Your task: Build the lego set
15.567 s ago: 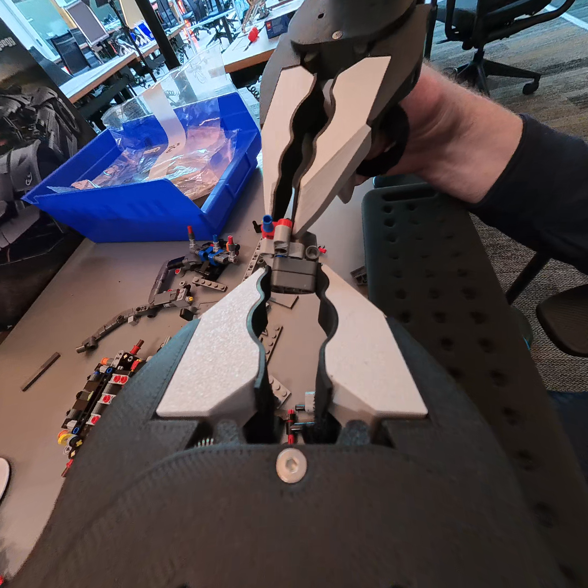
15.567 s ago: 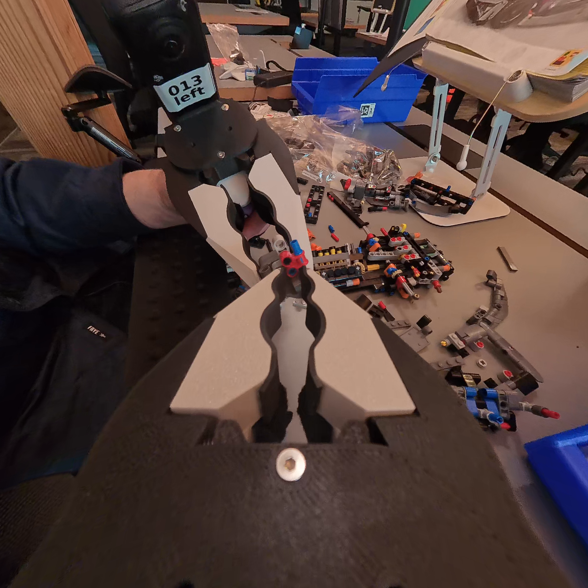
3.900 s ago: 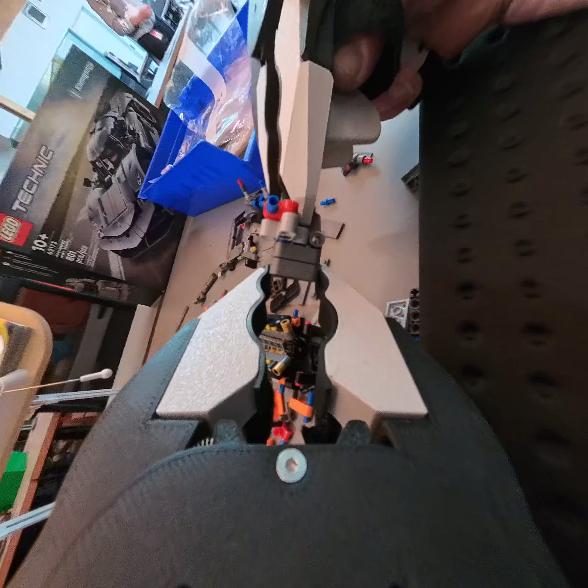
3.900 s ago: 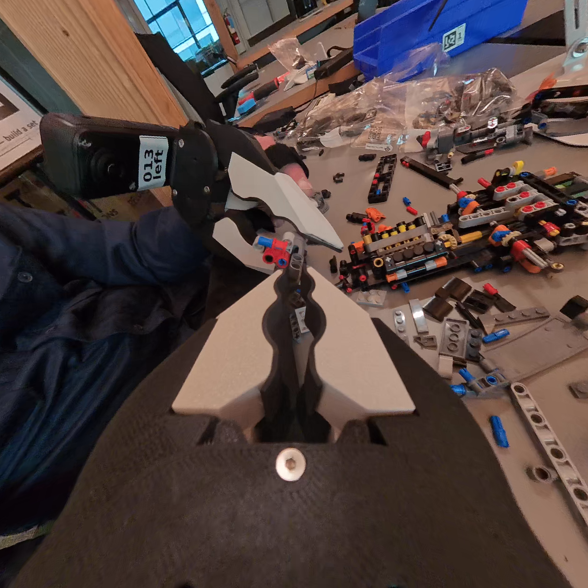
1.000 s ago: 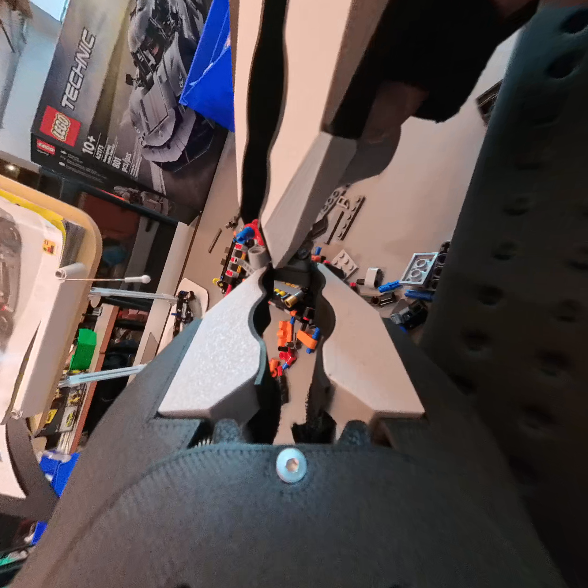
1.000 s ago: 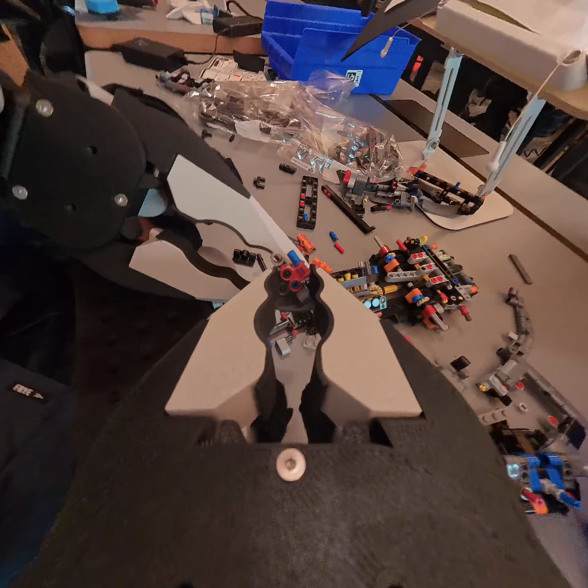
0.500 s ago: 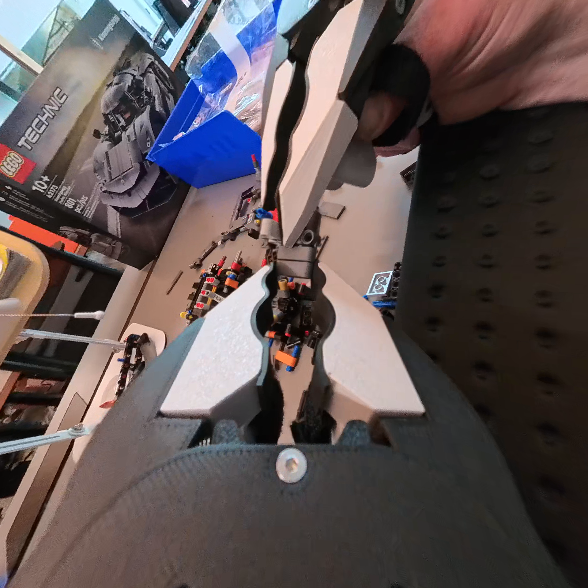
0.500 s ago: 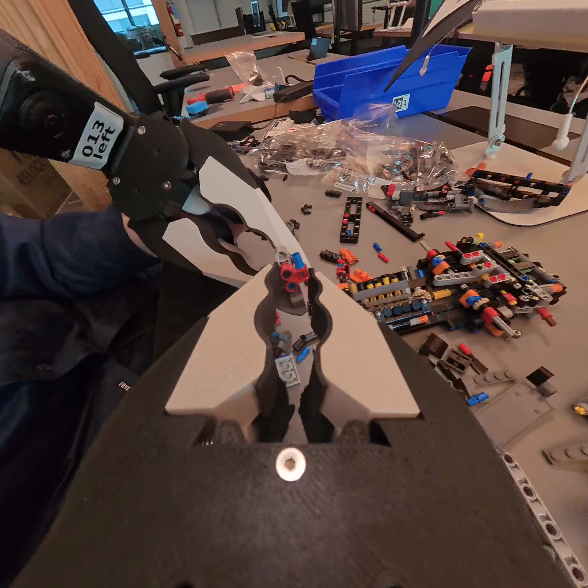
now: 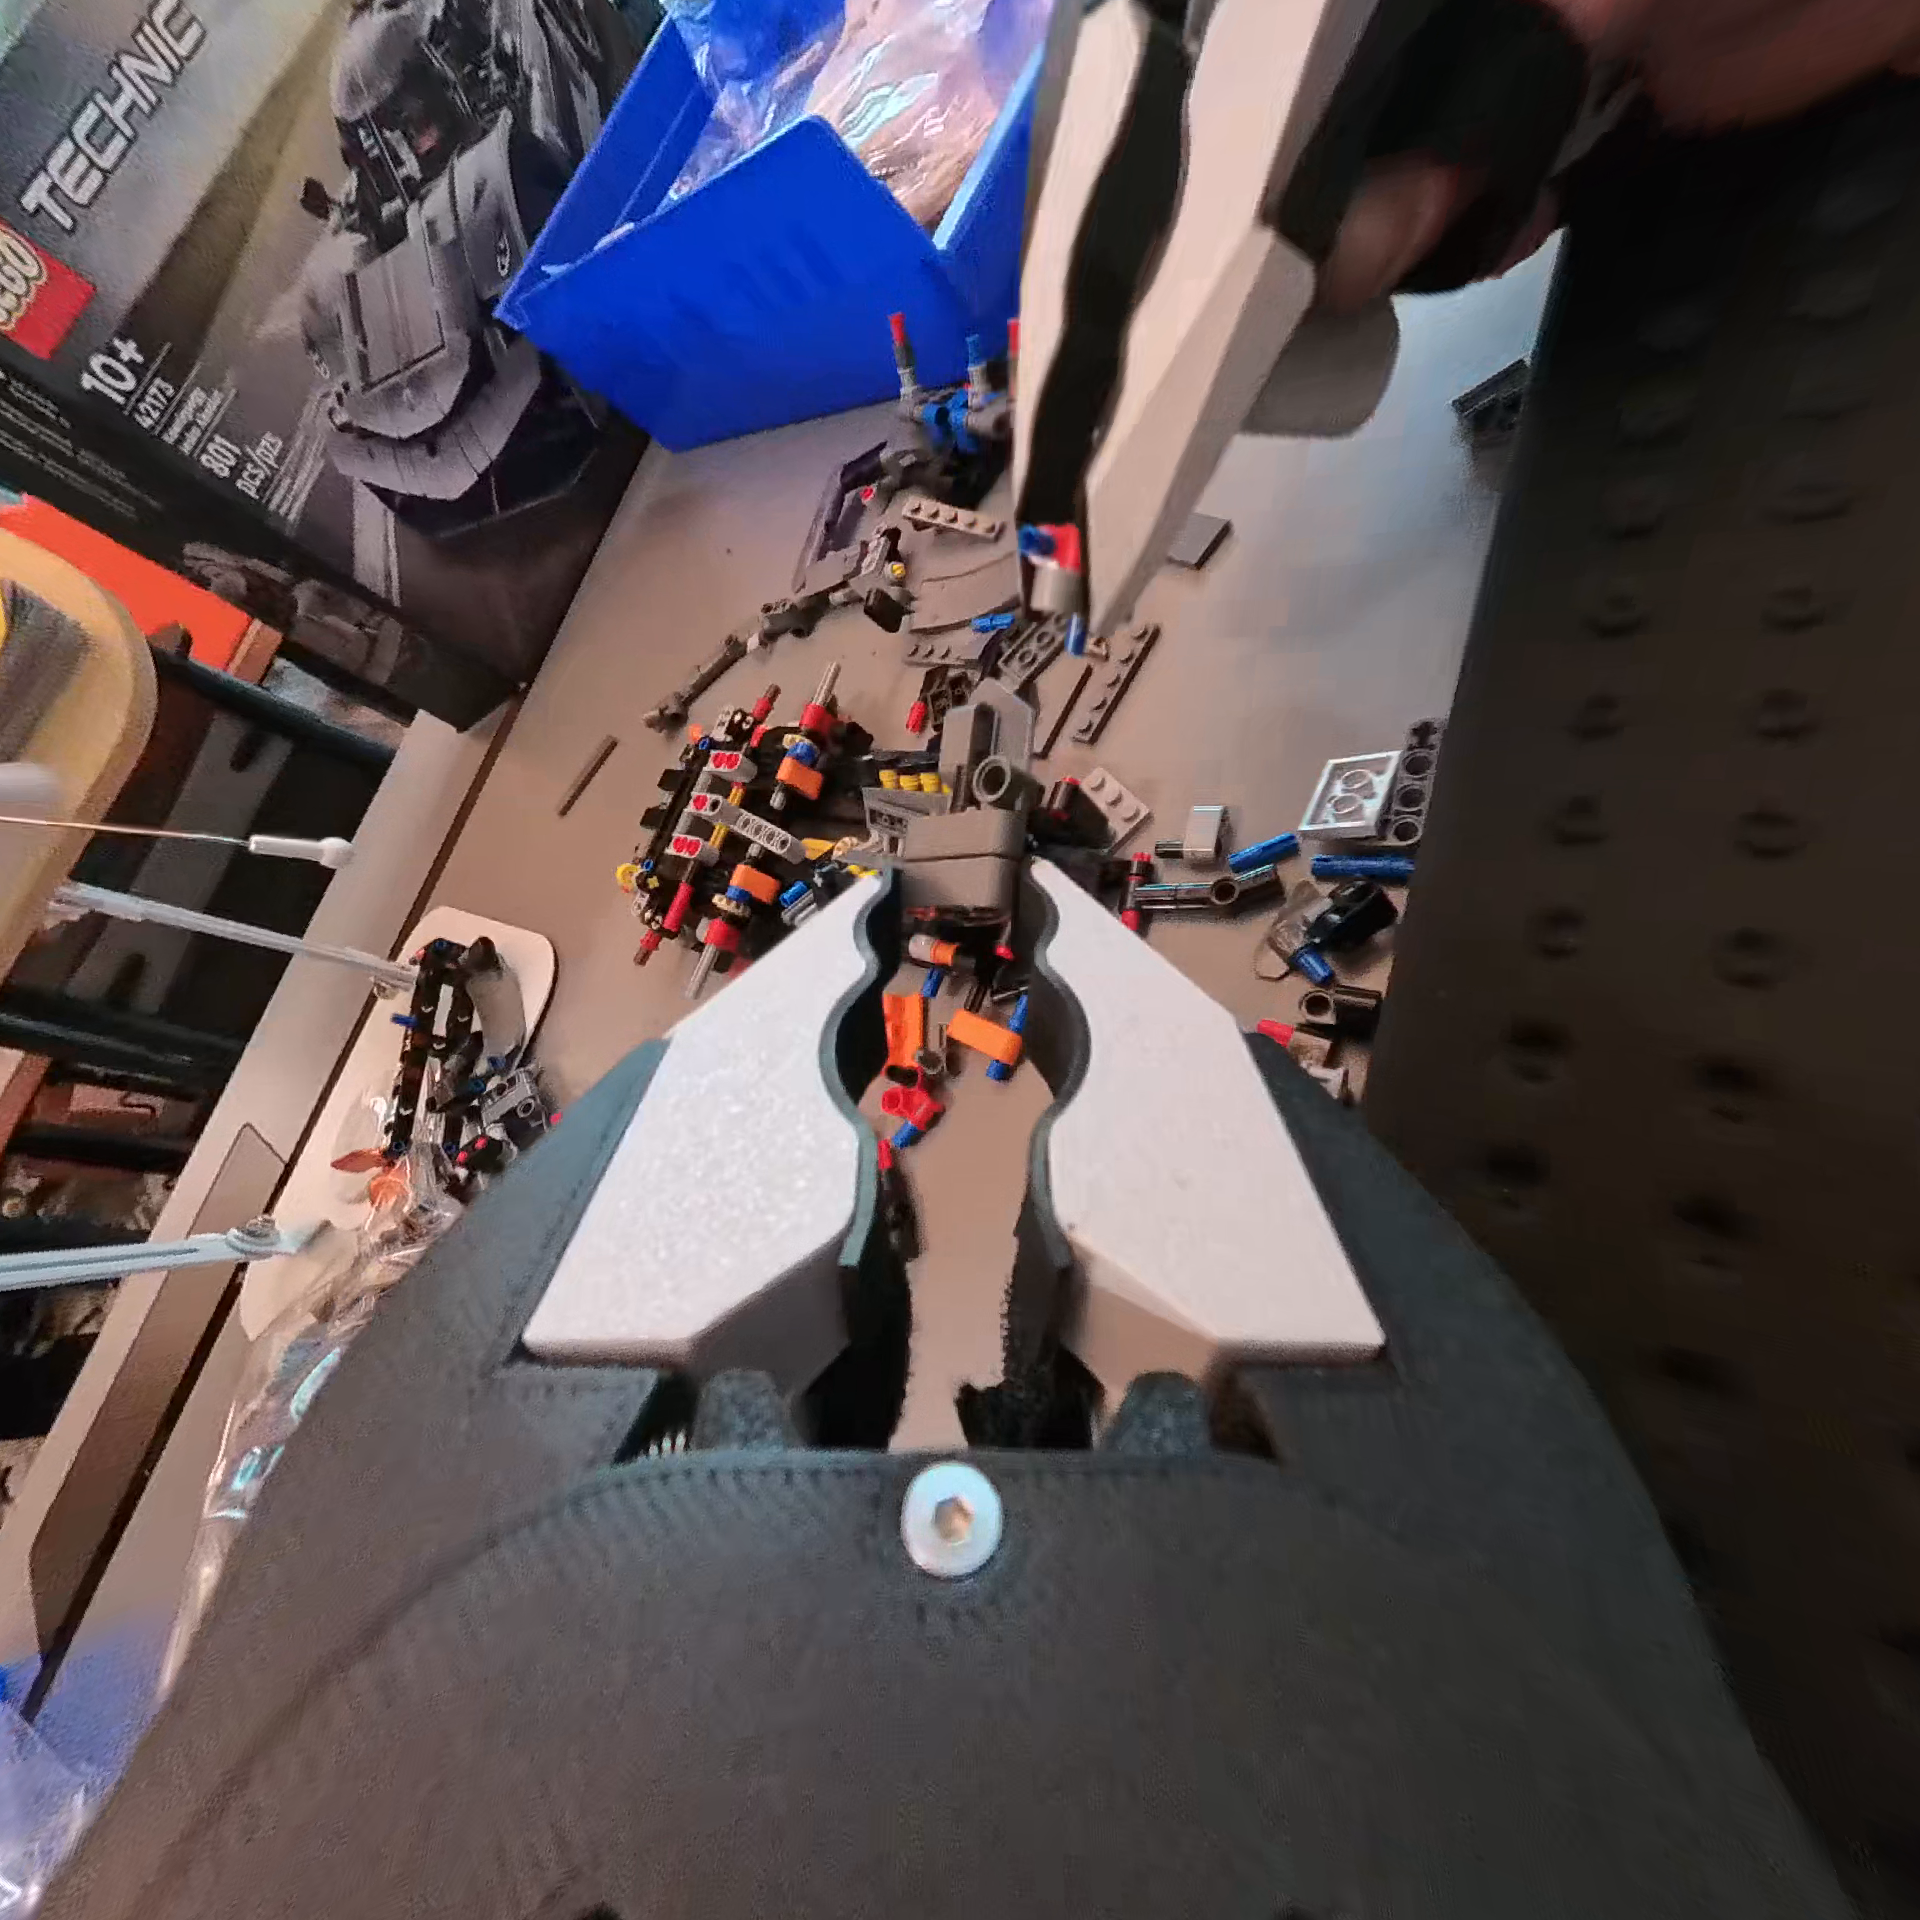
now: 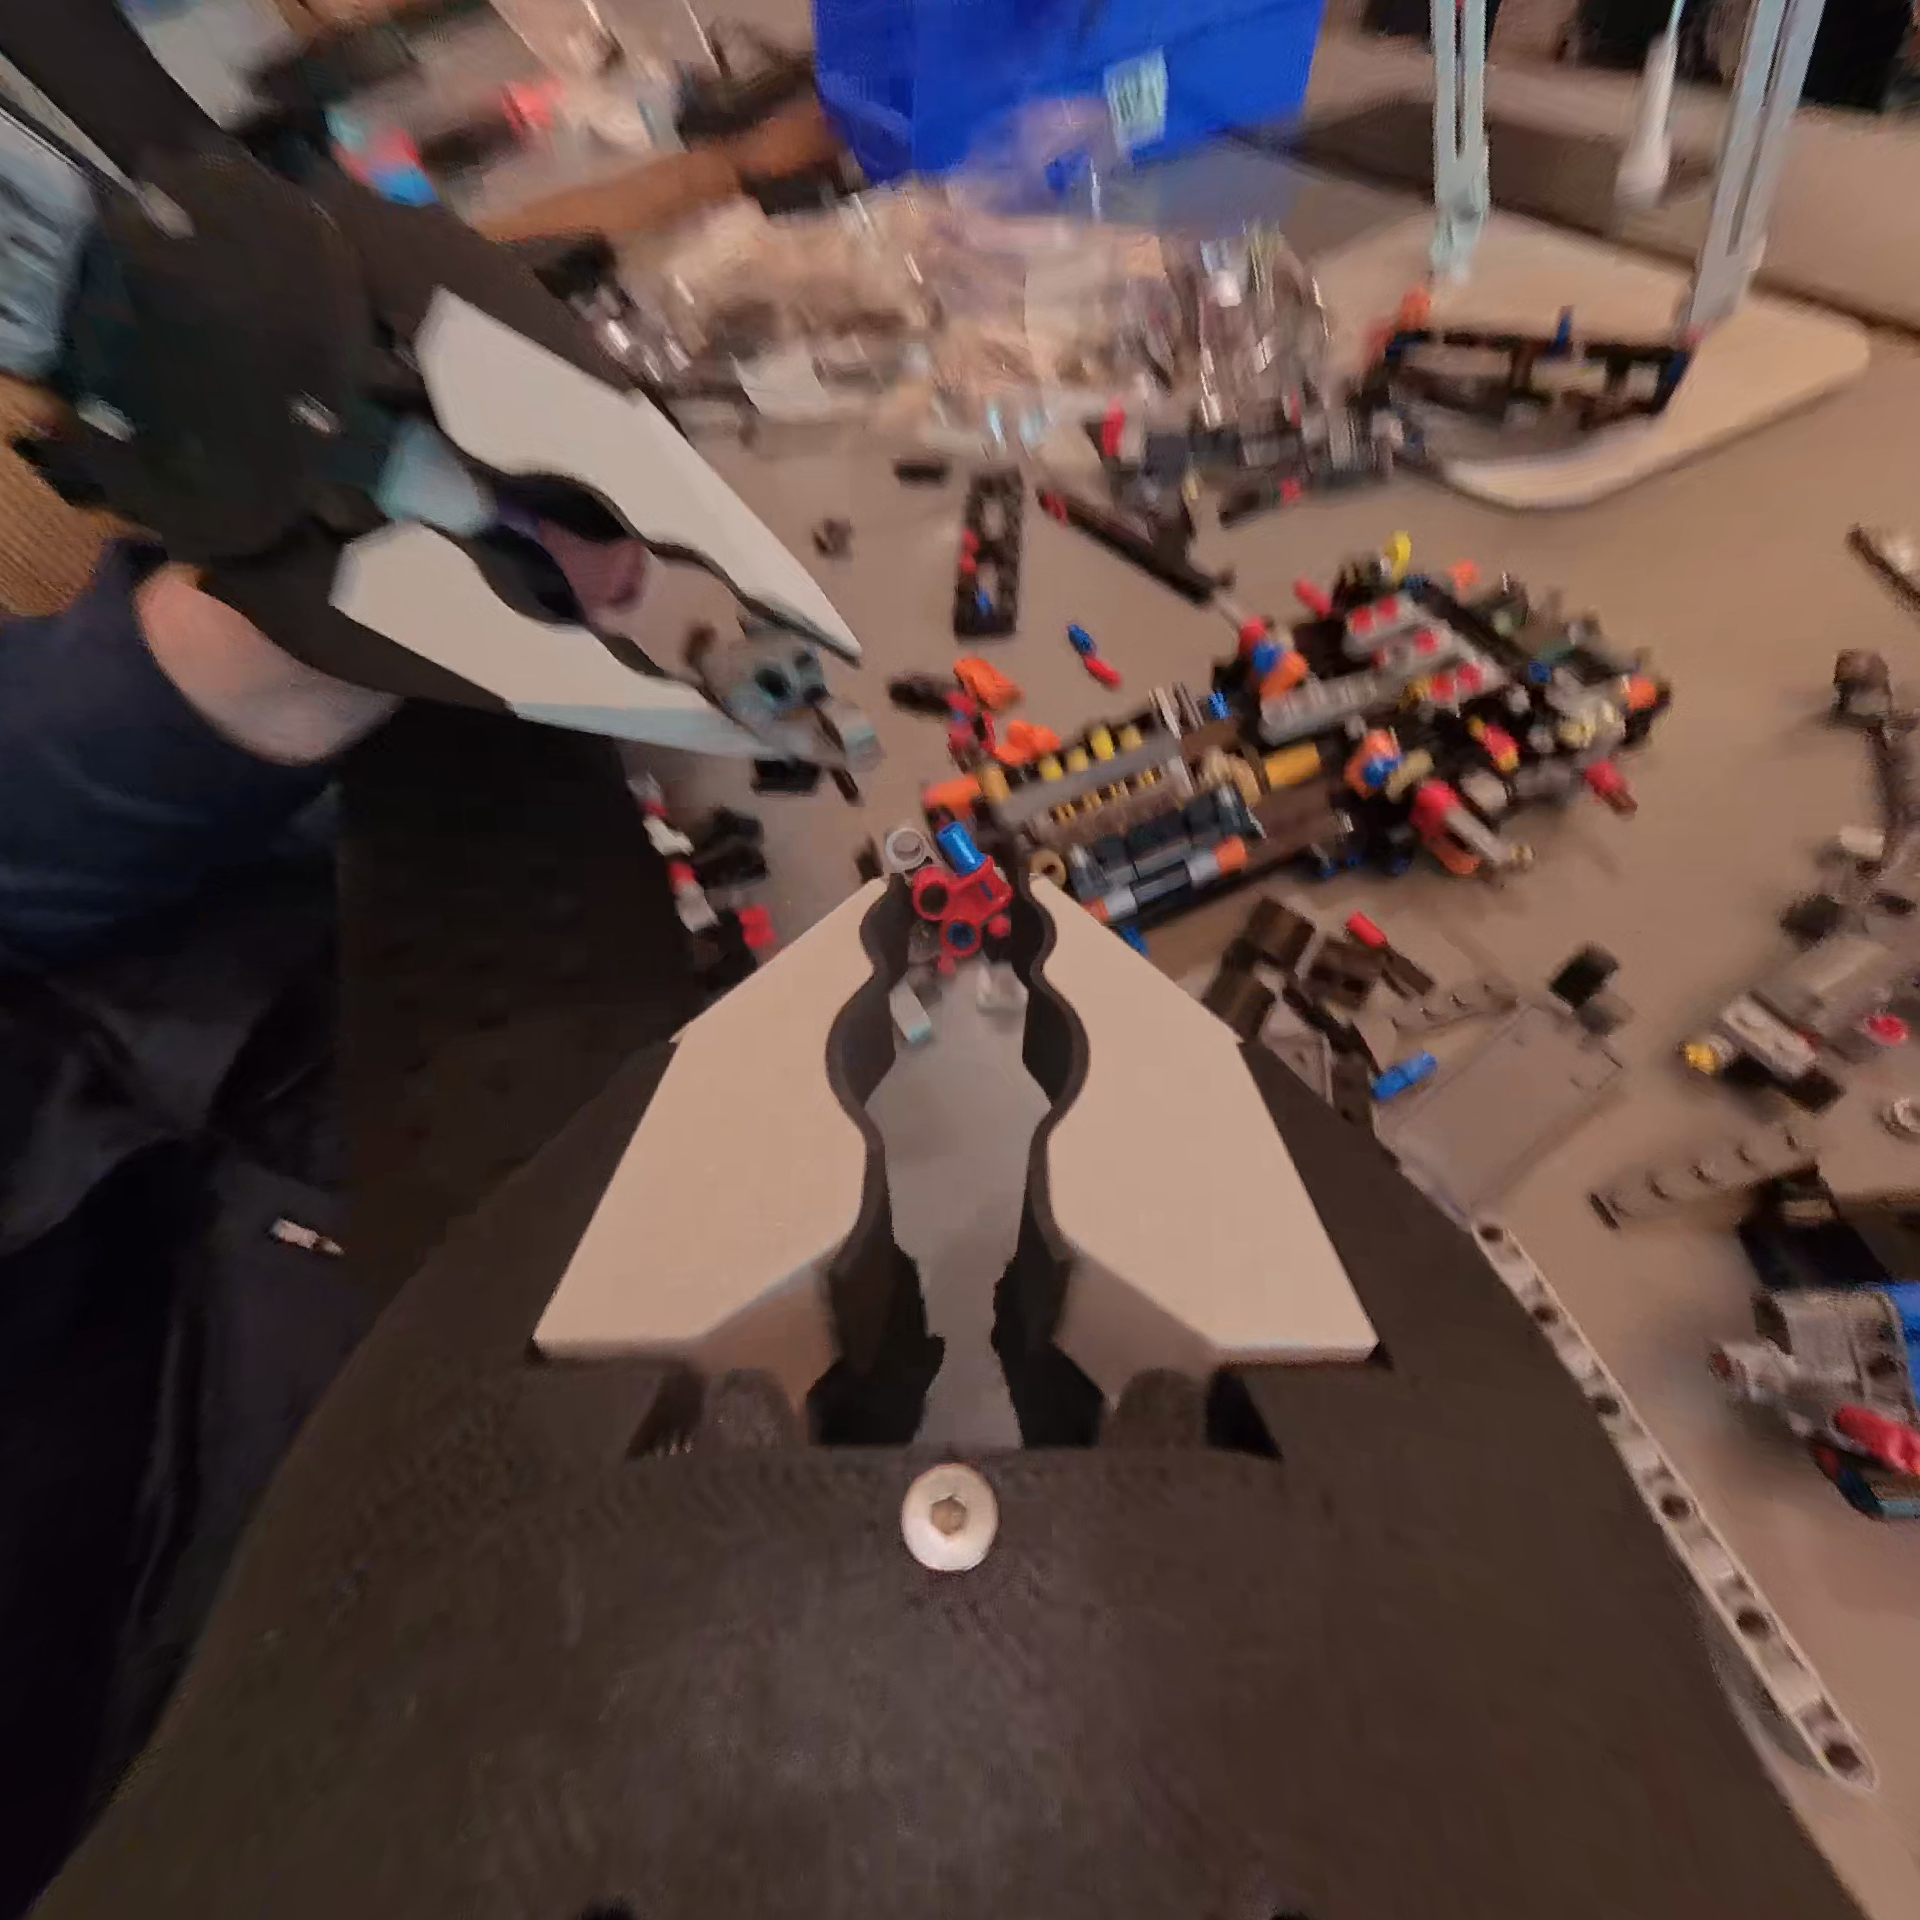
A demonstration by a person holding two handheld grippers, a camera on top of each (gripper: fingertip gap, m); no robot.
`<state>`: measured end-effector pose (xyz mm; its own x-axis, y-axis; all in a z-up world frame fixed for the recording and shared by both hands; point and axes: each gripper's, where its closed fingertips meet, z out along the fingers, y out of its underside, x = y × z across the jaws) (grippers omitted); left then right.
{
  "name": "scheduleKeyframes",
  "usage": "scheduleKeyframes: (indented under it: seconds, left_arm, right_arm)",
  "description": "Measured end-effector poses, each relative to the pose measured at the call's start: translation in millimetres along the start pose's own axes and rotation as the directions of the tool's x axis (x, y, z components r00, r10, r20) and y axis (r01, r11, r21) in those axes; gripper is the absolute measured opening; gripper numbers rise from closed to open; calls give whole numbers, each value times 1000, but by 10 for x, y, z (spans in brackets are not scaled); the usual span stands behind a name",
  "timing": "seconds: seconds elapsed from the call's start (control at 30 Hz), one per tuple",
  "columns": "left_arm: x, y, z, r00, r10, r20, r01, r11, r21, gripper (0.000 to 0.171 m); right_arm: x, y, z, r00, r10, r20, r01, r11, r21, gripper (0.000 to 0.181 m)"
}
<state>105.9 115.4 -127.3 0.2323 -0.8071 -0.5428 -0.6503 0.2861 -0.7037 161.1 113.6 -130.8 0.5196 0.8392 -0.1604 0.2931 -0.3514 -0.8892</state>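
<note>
Left gripper (image 9: pixel 961 883) is pinching a chunky dark grey lego sub-assembly (image 9: pixel 971 821) at its tips, held up over the grey tabletop (image 9: pixel 1299 634). Right gripper (image 10: pixel 961 883) is clamped on a small red connector with a blue pin (image 10: pixel 961 888), apart from the grey chunk, above the long multicoloured lego chassis (image 10: pixel 1278 748).

Blue plastic bin (image 9: pixel 748 281) holding clear crinkled bags, sitting at grey tabletop (image 9: pixel 665 582) far edge; dark perforated chair back (image 9: pixel 1704 831) standing alongside.
</note>
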Motion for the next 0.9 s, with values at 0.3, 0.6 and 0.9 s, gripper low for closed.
scheduleKeyframes:
  seconds: [0.3, 0.6, 0.9]
  left_arm:
    - [99, -87, 48, 995, -66, -80, 69, 997, 34, 18]
    - [215, -172, 63, 965, -173, -199, 189, 980, 61, 16]
    - [185, -268, 26, 983, -104, -150, 125, 983, 134, 17]
  right_arm:
    - [-28, -29, 35, 969, -223, -105, 219, 975, -46, 35]
    - [-350, -119, 151, 845, -519, -129, 516, 855, -57, 9]
    - [-398, -121, 71, 937, -350, -3, 350, 937, 15, 4]
